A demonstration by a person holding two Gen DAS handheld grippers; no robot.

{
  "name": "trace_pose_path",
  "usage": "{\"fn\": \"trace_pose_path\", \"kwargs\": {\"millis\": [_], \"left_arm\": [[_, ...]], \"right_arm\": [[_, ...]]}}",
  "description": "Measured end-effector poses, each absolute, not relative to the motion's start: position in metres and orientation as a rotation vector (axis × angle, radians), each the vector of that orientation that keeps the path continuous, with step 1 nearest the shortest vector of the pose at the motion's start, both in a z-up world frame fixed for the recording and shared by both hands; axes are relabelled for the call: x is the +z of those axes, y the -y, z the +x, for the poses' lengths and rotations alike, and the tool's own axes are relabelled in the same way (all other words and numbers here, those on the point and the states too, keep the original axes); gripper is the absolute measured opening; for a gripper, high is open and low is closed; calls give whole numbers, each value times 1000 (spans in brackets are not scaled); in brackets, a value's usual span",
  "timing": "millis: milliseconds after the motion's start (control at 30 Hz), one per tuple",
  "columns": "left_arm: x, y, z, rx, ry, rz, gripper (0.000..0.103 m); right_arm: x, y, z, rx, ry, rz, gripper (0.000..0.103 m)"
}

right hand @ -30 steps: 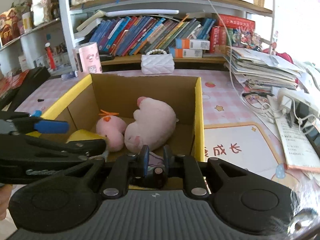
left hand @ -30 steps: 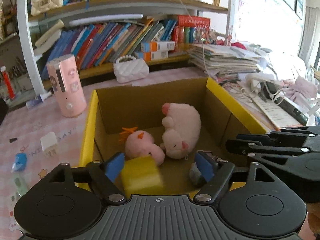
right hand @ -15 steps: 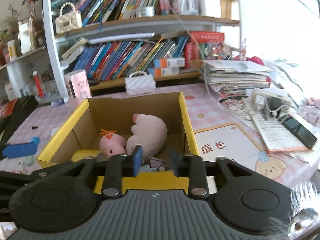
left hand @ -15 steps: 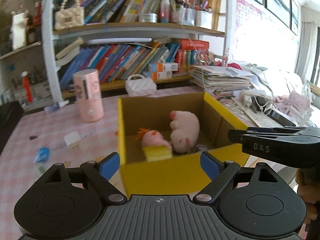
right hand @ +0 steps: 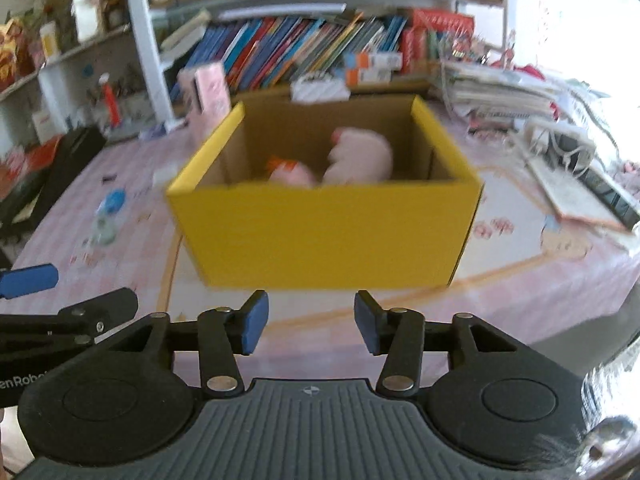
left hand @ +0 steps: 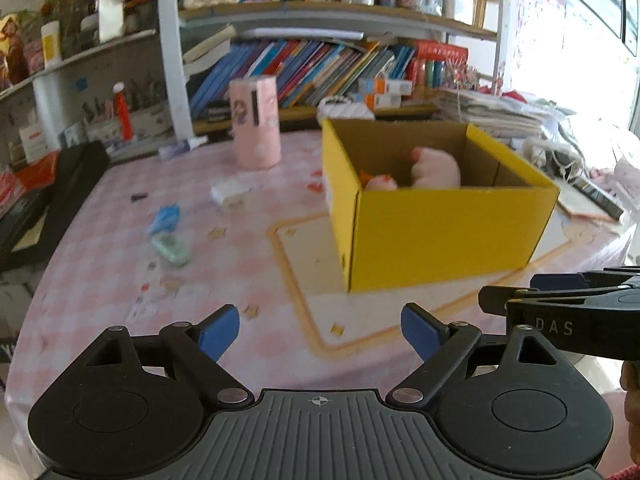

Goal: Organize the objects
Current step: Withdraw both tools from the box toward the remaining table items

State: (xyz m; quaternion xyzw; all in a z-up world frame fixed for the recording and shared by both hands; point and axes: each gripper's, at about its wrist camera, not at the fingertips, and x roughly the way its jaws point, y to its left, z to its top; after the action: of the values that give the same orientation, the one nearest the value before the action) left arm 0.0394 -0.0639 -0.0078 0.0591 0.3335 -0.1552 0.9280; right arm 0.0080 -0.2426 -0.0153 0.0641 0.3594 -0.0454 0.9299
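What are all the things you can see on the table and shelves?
Yellow cardboard box: one, yellow outside, brown inside, on the pink checked tablecloth.
Pink plush toys: two, pink, inside the box.
Pink cylinder container: one, pink, upright left of the box.
Small white block: one, white, on the cloth left of the box.
Small blue item and pale green item: one each, further left; too blurred to name.
White quilted purse: one, behind the box.
Books: many, mixed colours, on the shelf.
Paper stack: one, right of the books.
Left claw: black, blue pads, open, empty.
Right claw: same, open, empty; its jaws have just been opening.
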Motion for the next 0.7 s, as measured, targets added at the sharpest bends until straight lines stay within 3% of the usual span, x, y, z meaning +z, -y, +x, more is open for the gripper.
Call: {"fn": "trace_pose_path", "kwargs": {"millis": [700], "left_arm": [[-5, -31, 13, -147, -700, 97, 96]], "right_arm": [[-19, 153, -4, 10, -783, 99, 90]]}}
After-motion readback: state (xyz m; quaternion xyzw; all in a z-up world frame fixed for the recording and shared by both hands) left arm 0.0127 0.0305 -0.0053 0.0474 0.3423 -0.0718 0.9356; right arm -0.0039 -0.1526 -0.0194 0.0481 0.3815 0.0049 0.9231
